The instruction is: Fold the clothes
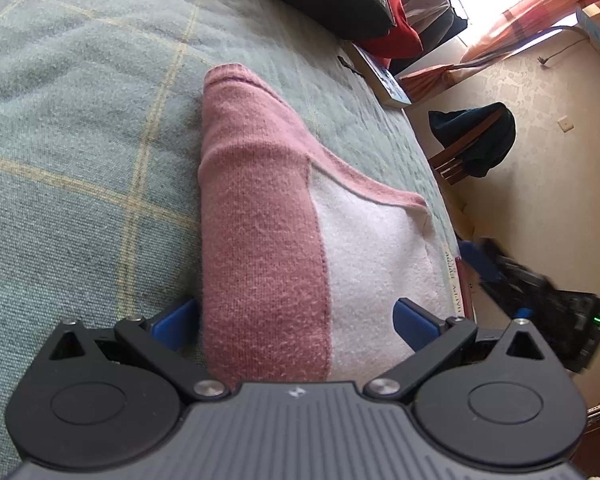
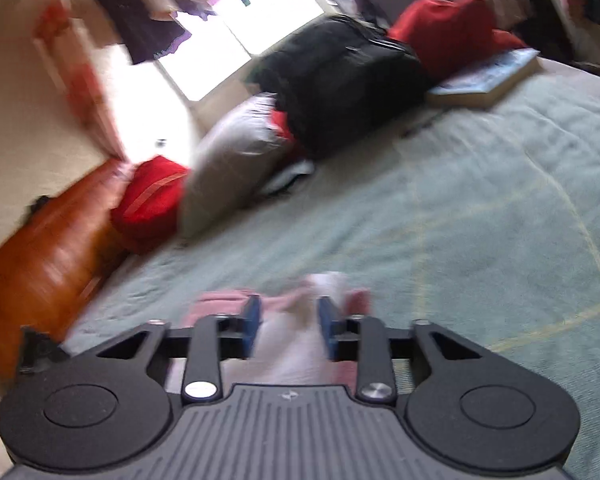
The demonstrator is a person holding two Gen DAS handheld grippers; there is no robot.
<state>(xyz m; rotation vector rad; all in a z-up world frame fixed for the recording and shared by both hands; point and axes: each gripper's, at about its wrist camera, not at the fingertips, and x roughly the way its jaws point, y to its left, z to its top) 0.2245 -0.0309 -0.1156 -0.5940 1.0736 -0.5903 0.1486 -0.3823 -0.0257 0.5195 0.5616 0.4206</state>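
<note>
The left gripper (image 1: 296, 320) is wide open around the folded pink and white sweater (image 1: 268, 240) on the bed (image 1: 80, 160). The right gripper (image 2: 288, 320) is half open over it. Only the right view shows a pillow (image 2: 232, 160).

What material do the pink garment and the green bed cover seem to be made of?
Pink garment: probably knitted fabric with a matte, fuzzy nap; its white inner side looks like soft fleece. Green bed cover: seemingly woven or terry-like cloth, matte and nubby, with pale yellow check lines.
</note>
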